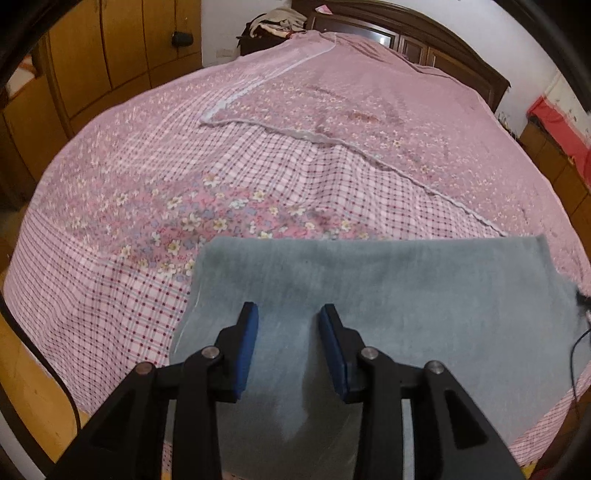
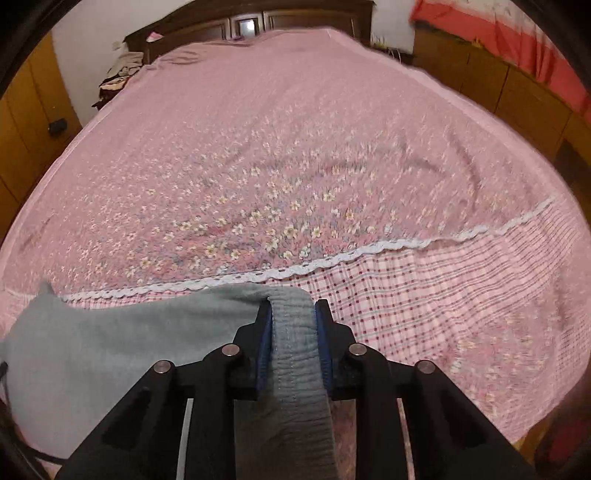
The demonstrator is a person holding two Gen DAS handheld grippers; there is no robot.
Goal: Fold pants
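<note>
Fingers first: the right gripper (image 2: 293, 314) is clamped on the ribbed waistband (image 2: 295, 354) of the pants (image 2: 122, 339), blue pads (image 2: 265, 343) squeezing a bunched-up band of it, while the left gripper (image 1: 288, 314) has its jaws parted over the pants (image 1: 388, 288) with flat fabric showing in the gap and nothing pinched that I can see. Whether the left tips actually rest on the cloth I can't tell. Biggest thing around is the bed (image 1: 258, 155), covered in a pink sheet with a floral middle, checked borders and a white lace trim (image 2: 295, 271) running across it. The pants are grey-blue, soft and fleecy looking, and sit at the near edge of the bed right under both grippers. In the left wrist view they lie as a wide flat slab, long axis running left to right across the frame, far edge straight and roughly parallel to the near edge of the bed. In the right wrist view the fabric trails off to the left from the pinched waistband, so the waistband end is at the right gripper's side and the rest stretches toward the left gripper. Wooden wardrobes (image 1: 92, 55) stand along the left side, a dark headboard (image 2: 229, 26) at the far end, and a clothes pile (image 1: 273, 22) sits beside it.
</note>
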